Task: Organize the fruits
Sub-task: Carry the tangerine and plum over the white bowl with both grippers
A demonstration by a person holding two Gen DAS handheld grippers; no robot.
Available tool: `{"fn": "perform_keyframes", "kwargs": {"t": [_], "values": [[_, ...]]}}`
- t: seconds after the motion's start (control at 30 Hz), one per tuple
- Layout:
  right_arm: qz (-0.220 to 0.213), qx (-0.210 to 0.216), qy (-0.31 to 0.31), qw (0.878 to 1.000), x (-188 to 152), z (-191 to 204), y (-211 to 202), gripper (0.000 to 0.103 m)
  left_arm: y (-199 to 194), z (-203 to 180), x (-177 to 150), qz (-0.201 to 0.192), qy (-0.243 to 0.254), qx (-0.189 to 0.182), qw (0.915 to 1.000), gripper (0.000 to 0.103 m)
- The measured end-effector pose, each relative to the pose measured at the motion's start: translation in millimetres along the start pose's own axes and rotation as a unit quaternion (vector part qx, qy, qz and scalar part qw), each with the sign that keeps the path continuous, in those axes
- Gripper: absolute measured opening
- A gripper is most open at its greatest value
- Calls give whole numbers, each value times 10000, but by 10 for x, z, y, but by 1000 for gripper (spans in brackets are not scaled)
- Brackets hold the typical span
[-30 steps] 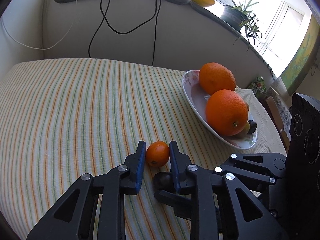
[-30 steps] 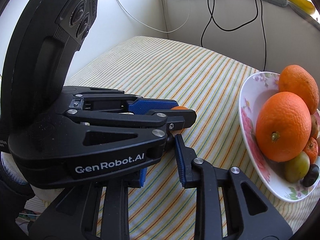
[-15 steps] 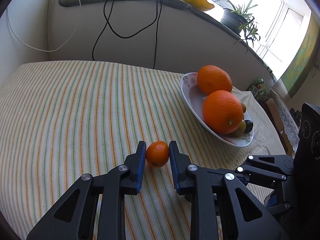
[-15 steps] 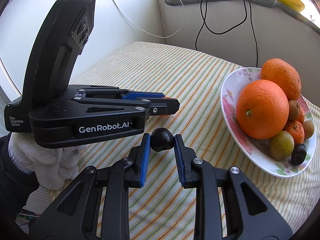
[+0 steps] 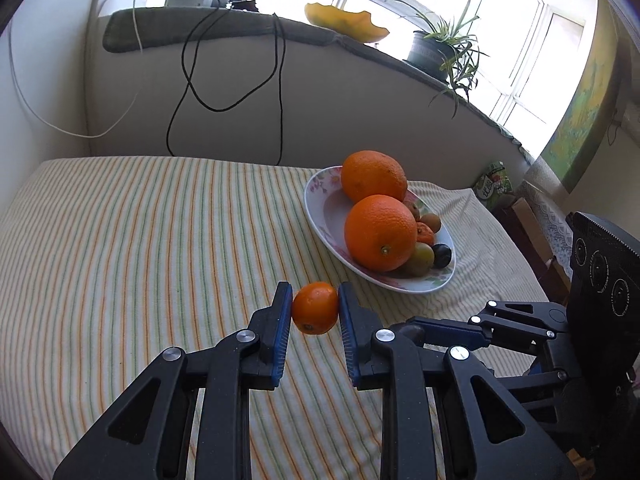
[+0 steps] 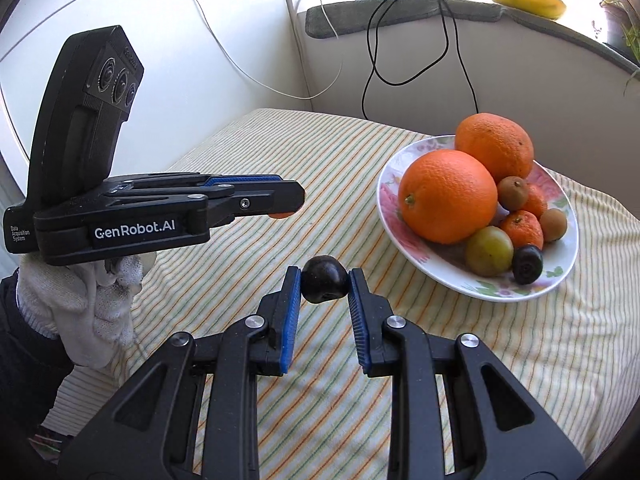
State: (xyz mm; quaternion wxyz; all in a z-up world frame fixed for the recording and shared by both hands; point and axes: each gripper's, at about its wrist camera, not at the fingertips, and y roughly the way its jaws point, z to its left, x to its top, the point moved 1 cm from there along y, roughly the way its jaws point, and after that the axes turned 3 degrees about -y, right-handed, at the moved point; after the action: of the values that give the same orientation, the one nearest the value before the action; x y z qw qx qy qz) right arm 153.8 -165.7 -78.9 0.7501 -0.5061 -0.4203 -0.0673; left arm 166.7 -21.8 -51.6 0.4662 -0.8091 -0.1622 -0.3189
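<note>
Right wrist view: flowered plate (image 6: 478, 294) near the tablecloth's right edge holds two oranges (image 6: 448, 196) among small fruits; right gripper (image 6: 324, 285) clamps a dark plum (image 6: 324, 284), left gripper (image 5: 315, 308) a mandarin (image 5: 315, 308).

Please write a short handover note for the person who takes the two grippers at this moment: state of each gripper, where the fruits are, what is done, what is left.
Left gripper: shut on the small orange, lifted above the striped cloth.
Right gripper: shut on the dark plum, also lifted.
Plate: already holds two big oranges, small tangerines, kiwis, a green fruit and another dark plum.
Done: both loose fruits are picked up.
Left: carry both to the plate and release them in its free near side; no other loose fruit is visible.
</note>
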Motion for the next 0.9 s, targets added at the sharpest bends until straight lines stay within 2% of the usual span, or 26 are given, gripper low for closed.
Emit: {"fn": "perform_keyframes", "kwargs": {"t": [0.53, 0.57, 0.9], "values": [[-387, -330, 463, 9976, -195, -532, -674, 25, 85, -629, 60, -38, 384, -343, 9987, 22], [-392, -350, 482, 9975, -112, -585, -617, 25, 100, -659, 68, -35, 396, -363, 9986, 22], [-513, -530, 707, 9948, -176, -949, -767, 25, 282, -979, 154, 42, 612, -450, 9971, 22]]}}
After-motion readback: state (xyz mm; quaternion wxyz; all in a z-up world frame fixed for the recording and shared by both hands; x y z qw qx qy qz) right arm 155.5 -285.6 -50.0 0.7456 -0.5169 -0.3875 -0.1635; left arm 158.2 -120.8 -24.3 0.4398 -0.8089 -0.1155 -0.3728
